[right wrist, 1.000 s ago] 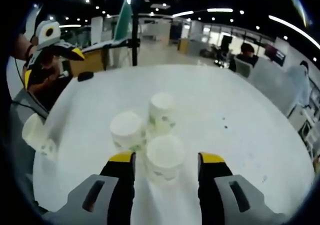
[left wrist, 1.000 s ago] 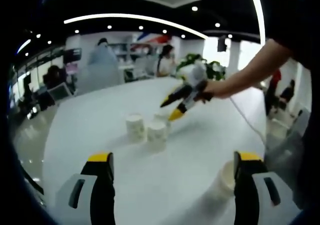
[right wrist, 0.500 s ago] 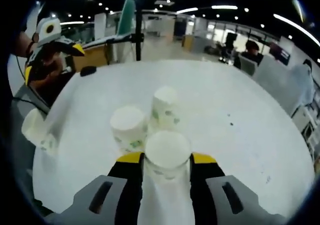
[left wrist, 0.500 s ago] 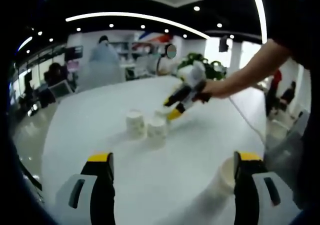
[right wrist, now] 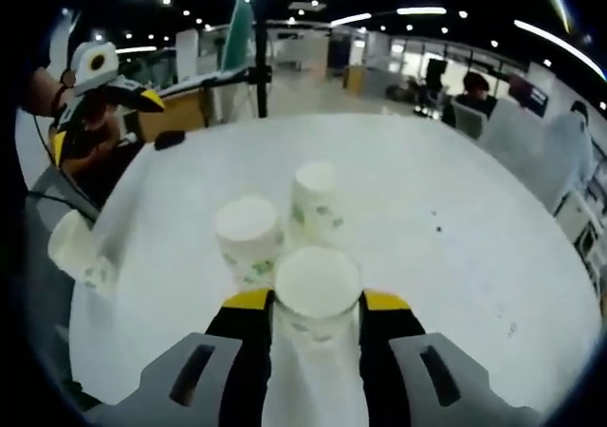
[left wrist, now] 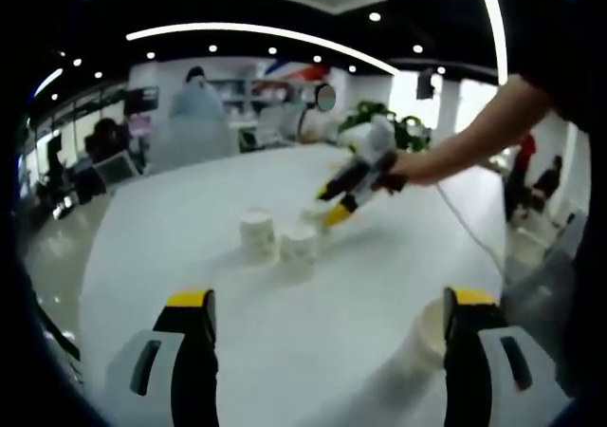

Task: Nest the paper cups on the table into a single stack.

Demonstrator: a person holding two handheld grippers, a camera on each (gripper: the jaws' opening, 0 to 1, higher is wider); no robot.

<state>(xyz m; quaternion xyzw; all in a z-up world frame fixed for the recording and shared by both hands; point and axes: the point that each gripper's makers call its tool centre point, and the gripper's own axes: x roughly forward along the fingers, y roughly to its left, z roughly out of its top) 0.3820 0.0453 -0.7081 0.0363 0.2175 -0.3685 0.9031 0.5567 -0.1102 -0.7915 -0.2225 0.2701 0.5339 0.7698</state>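
Note:
Three white paper cups with green print stand close together on the round white table [right wrist: 455, 190]. My right gripper [right wrist: 316, 301] is shut on the nearest cup [right wrist: 318, 280]; the other two cups [right wrist: 248, 237] [right wrist: 315, 194] stand just beyond it, touching or nearly so. A fourth cup [right wrist: 81, 251] stands apart at the left table edge. In the left gripper view the cluster [left wrist: 256, 234] [left wrist: 298, 244] sits mid-table, and the right gripper [left wrist: 334, 213], held by a hand, reaches in behind it. My left gripper [left wrist: 330, 299] is open, the lone cup [left wrist: 427, 337] beside its right jaw.
The left gripper [right wrist: 95, 76] hangs over the table's far left edge in the right gripper view. A dark small object [right wrist: 169, 140] lies near that edge. A cable [left wrist: 465, 228] trails across the table. Desks and several people lie beyond the table.
My right gripper moved forward and shut on the nearest cup of the cluster about half a second ago and has held it since. The left gripper has stayed open and still.

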